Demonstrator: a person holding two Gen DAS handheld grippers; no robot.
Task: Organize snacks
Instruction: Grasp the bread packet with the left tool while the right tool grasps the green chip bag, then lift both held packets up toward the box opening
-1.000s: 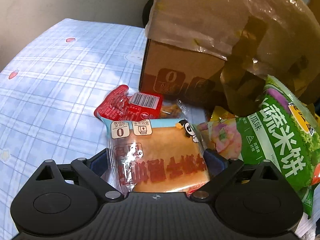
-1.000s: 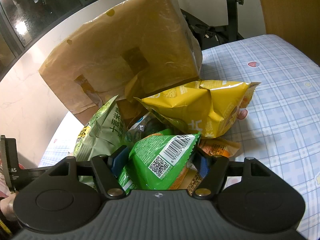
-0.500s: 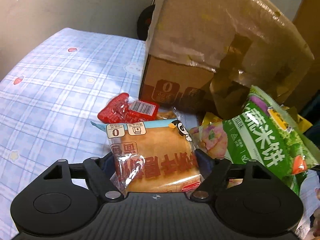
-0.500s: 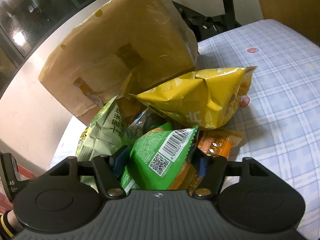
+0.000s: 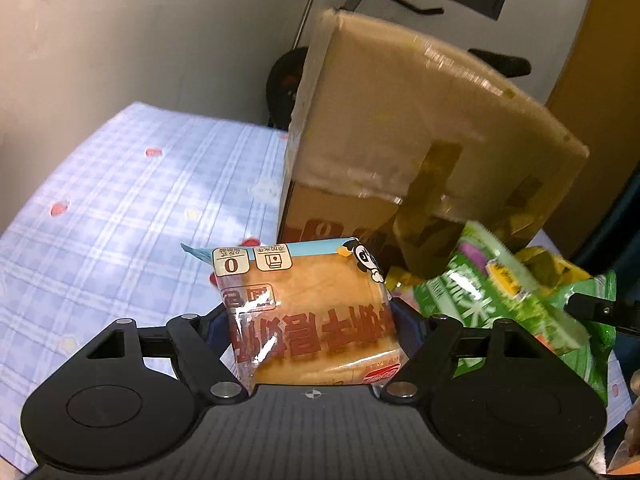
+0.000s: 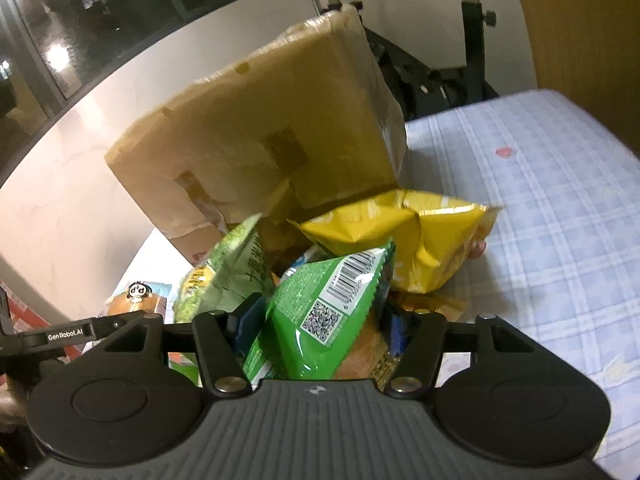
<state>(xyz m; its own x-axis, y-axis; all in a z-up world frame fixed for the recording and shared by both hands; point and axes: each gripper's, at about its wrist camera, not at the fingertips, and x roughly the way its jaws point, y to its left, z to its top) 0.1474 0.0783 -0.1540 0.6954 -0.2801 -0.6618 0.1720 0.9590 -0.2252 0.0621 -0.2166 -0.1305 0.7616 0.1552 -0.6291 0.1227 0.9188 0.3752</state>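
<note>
Beside the cardboard box, left tongs gripping bread packet, open checked cloth leftward

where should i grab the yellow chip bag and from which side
Take the yellow chip bag by its flat crimped end seam at the right, coming in from the open bedsheet side. The puffed middle would slip from the fingers, and the cardboard box and green packets crowd its other sides.

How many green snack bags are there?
2: one green bag clamped in the right gripper, one rice-cracker bag leaning beside it against the cardboard box. Others may be hidden underneath.
</note>
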